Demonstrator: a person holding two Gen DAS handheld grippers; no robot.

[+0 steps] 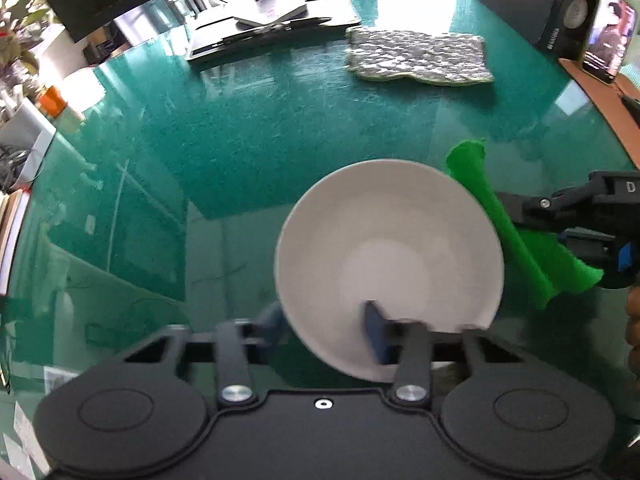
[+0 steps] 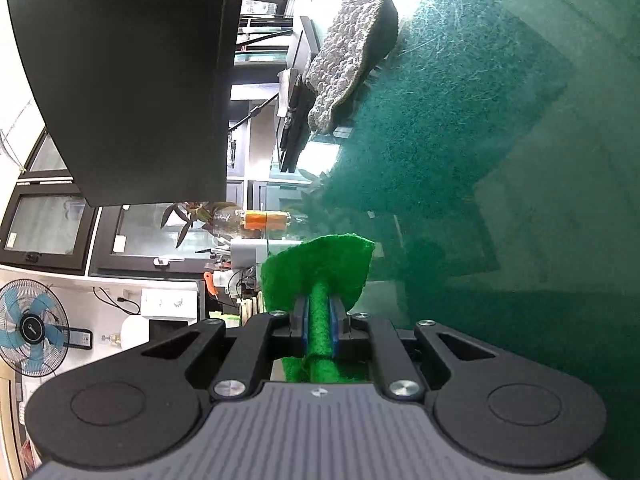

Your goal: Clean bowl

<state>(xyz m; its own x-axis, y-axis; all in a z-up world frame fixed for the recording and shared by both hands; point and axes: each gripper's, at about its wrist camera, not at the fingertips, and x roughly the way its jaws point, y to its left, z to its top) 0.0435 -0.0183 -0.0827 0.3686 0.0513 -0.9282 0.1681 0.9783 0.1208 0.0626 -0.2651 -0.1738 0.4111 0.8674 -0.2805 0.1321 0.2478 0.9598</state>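
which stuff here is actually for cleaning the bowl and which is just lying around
For the job:
- white bowl, its rim between the left gripper fingers
- green scouring pad, pinched in the right gripper

Just lying about:
- grey speckled cloth at the far side of the green table
- monitor
- phone
- fan

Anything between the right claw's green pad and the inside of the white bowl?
Nothing visible. The green scouring pad, clamped in the right claw, sits just outside the white bowl's right rim. The bowl's inside is bare except for one left claw finger on its near rim.
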